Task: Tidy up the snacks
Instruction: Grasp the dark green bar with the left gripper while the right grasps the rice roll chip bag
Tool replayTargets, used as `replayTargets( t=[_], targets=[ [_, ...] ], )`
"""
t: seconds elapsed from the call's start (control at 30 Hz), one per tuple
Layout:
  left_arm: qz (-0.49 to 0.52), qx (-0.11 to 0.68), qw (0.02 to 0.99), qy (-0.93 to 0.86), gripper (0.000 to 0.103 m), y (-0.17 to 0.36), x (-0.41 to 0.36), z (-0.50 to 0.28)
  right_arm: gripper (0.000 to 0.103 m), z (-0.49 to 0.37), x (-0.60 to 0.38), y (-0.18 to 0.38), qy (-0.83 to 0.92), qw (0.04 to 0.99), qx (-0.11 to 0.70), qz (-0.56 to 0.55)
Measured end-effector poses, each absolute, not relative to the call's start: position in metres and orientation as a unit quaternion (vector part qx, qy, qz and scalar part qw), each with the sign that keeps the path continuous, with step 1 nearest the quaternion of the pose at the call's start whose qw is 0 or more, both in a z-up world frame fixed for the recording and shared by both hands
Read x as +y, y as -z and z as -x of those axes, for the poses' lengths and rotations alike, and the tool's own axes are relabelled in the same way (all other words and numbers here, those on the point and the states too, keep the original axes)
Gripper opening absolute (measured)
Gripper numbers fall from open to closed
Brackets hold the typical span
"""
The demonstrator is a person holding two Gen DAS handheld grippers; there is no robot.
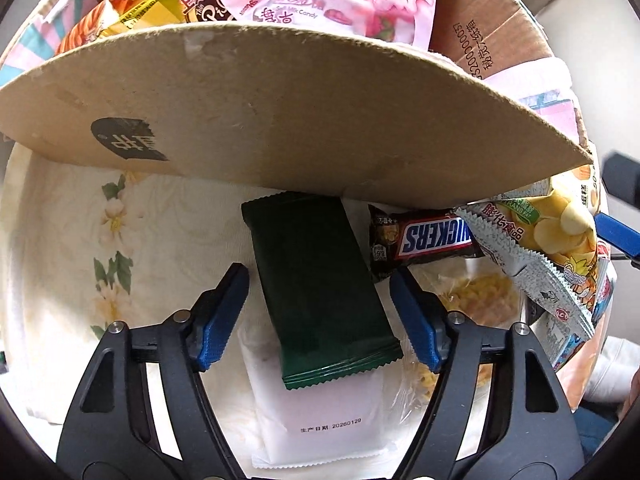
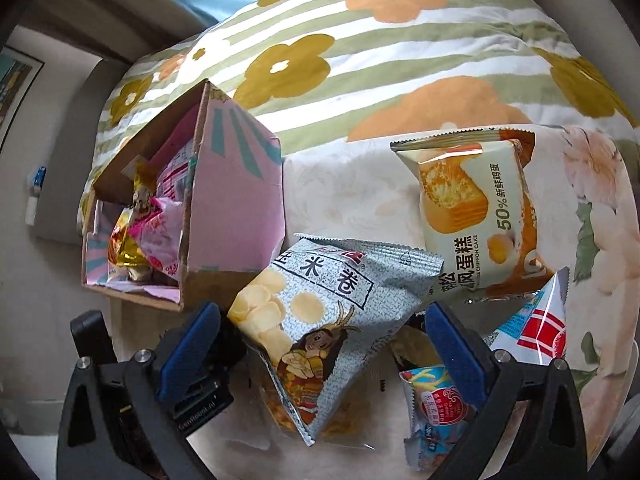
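Note:
In the left wrist view my left gripper (image 1: 320, 300) is open, its blue fingers on either side of a dark green snack packet (image 1: 320, 284) that lies on a white packet (image 1: 320, 420). A Snickers bar (image 1: 424, 240) lies just right of it, under the flap of the cardboard box (image 1: 260, 108), which holds pink and yellow snack bags (image 1: 320, 0). In the right wrist view my right gripper (image 2: 322, 334) is open around a grey corn-roll chip bag (image 2: 320, 320), not closed on it. The box (image 2: 236, 208) stands to the left.
A chiffon cake packet (image 2: 476, 216) lies on the floral cloth to the right. A red-and-white packet (image 2: 540, 328) and a small blue candy bag (image 2: 432, 412) lie under the right gripper. A striped flowered quilt (image 2: 360, 40) rises behind.

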State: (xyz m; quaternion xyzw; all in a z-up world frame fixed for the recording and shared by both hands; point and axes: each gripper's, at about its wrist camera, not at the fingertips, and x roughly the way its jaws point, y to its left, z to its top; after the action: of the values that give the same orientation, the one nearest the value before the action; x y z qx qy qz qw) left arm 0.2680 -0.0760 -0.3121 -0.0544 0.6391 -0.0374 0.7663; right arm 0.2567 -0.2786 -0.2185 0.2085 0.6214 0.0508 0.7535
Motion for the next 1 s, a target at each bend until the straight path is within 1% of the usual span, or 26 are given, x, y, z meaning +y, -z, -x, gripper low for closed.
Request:
replayTargets(
  t=[0.13,0.2,0.3,0.53,0.8,0.83,0.87,0.9,0.93,1.0],
  targets=[
    [0.047,0.638,0.767,0.047,0.065,0.314,-0.083,-0.272,0.102,-0.262,-0.275,0.222,-0.008,0.749,0.623,-0.226],
    [0.04,0.636,0.769,0.053,0.054,0.315,-0.084,-0.273,0.102,-0.266,-0.271,0.223,0.007,0.75,0.622,-0.226],
    [0.034,0.635,0.769,0.065,0.049,0.314,-0.088,-0.277,0.102,-0.27,-0.268,0.227,0.033,0.75,0.623,-0.22],
    [0.036,0.633,0.769,0.086,0.047,0.312,-0.089,-0.284,0.102,-0.269,-0.261,0.241,0.063,0.736,0.645,-0.196],
    [0.042,0.626,0.772,0.102,0.045,0.298,-0.073,-0.287,0.102,-0.266,-0.241,0.252,0.062,0.736,0.661,-0.131],
    [0.041,0.625,0.773,0.104,0.045,0.296,-0.073,-0.287,0.098,-0.264,-0.24,0.253,0.061,0.737,0.661,-0.126],
    [0.041,0.624,0.773,0.105,0.044,0.296,-0.073,-0.287,0.091,-0.263,-0.238,0.256,0.059,0.737,0.663,-0.121],
    [0.041,0.623,0.774,0.106,0.044,0.295,-0.072,-0.287,0.091,-0.262,-0.237,0.258,0.057,0.737,0.663,-0.116],
    [0.04,0.622,0.775,0.107,0.044,0.294,-0.072,-0.287,0.089,-0.261,-0.235,0.258,0.056,0.742,0.66,-0.108],
    [0.039,0.619,0.776,0.109,0.044,0.292,-0.072,-0.287,0.081,-0.259,-0.234,0.257,0.05,0.751,0.651,-0.099]
  ],
)
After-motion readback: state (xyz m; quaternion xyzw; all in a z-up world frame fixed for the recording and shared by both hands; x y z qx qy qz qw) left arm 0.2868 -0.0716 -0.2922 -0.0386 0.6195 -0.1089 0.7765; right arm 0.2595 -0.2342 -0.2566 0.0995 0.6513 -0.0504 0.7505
